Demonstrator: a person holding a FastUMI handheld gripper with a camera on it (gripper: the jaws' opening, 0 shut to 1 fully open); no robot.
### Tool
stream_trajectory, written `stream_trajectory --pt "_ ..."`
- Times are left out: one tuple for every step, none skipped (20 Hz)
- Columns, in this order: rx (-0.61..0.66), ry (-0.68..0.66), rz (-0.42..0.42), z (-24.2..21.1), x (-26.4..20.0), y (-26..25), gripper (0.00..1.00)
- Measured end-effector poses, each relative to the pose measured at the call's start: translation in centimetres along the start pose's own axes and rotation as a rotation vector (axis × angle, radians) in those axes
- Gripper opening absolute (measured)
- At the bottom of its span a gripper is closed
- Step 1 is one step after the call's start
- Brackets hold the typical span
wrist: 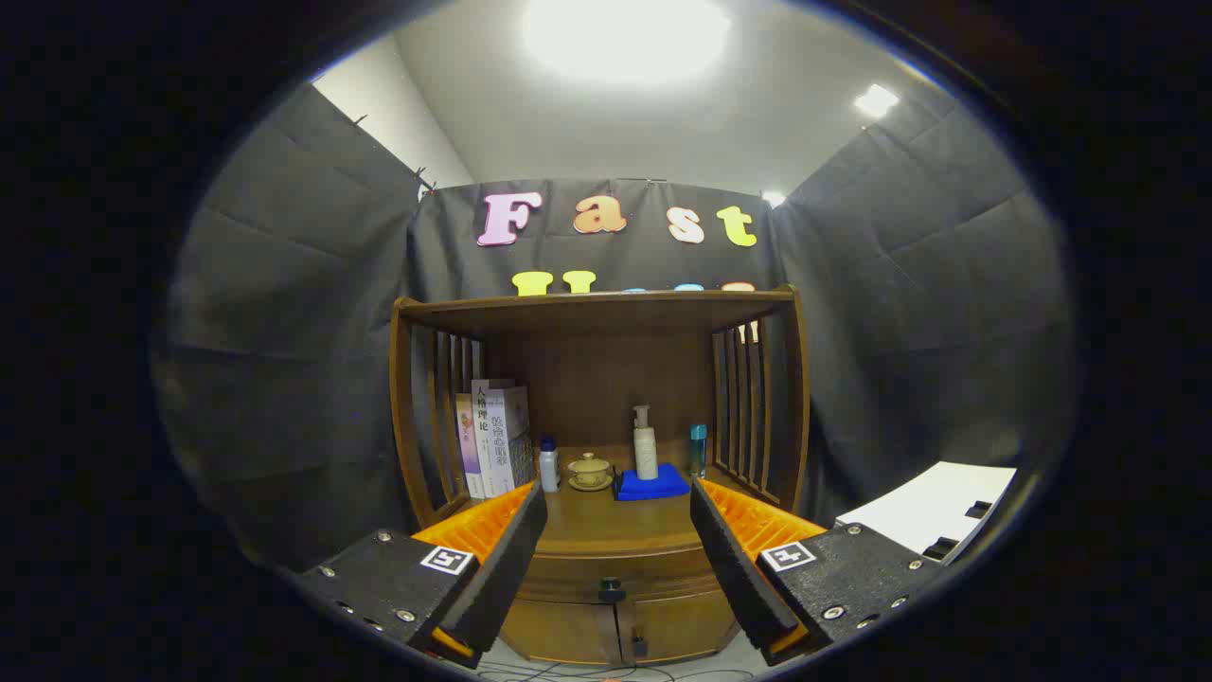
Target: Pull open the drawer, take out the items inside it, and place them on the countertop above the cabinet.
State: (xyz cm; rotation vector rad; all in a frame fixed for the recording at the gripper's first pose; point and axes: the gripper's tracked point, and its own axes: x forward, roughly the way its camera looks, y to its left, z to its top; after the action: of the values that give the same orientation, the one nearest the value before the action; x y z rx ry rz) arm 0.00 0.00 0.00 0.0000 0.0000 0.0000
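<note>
Here, tongs (615, 540) spread wide, gripping nothing.
Drawer (615, 573) shut, knob (612, 591) between fingers, just below bench (606, 526) with books (494, 438), cup (590, 471), bottle (645, 443) on blue cloth (651, 484).

Wooden cabinet (606, 559), countertop under a slatted shelf frame. Along the back edge stood, from the left corner: upright books (494, 438), small white bottle (548, 464), lidded teacup on saucer (590, 471), pump bottle (646, 443) on folded blue cloth (651, 483), teal bottle (698, 449) at the right corner.
</note>
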Motion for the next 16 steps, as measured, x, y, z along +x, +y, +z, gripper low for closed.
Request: stream_trajectory --pt "-0.008 0.004 0.000 -0.2 0.1 0.1 0.94" --pt "-0.007 0.011 0.006 -0.5 0.1 0.4 0.94" --pt "0.002 0.018 0.018 -0.8 0.1 0.9 0.94" --pt "0.015 0.025 0.031 -1.0 0.0 1.4 0.95" --pt "0.025 0.031 0.041 -1.1 0.0 1.7 0.94" --pt "0.030 0.034 0.048 -1.1 0.0 2.0 0.94" --pt "0.029 0.035 0.054 -1.1 0.0 2.2 0.94" --pt "0.022 0.036 0.059 -1.3 -0.1 2.4 0.94" --pt "0.013 0.035 0.065 -1.3 -0.1 2.6 0.94" --pt "0.003 0.034 0.068 -1.3 0.0 2.7 0.94" --pt "-0.005 0.034 0.069 -1.5 0.0 2.8 0.95" --pt "-0.012 0.037 0.071 -1.7 0.0 2.9 0.95" --pt "-0.014 0.042 0.075 -2.0 0.2 3.1 0.95" --pt "-0.014 0.050 0.079 -2.4 0.4 3.2 0.94" --pt "-0.009 0.058 0.084 -2.7 0.5 3.4 0.94" --pt "-0.004 0.065 0.090 -3.2 0.7 3.5 0.94"
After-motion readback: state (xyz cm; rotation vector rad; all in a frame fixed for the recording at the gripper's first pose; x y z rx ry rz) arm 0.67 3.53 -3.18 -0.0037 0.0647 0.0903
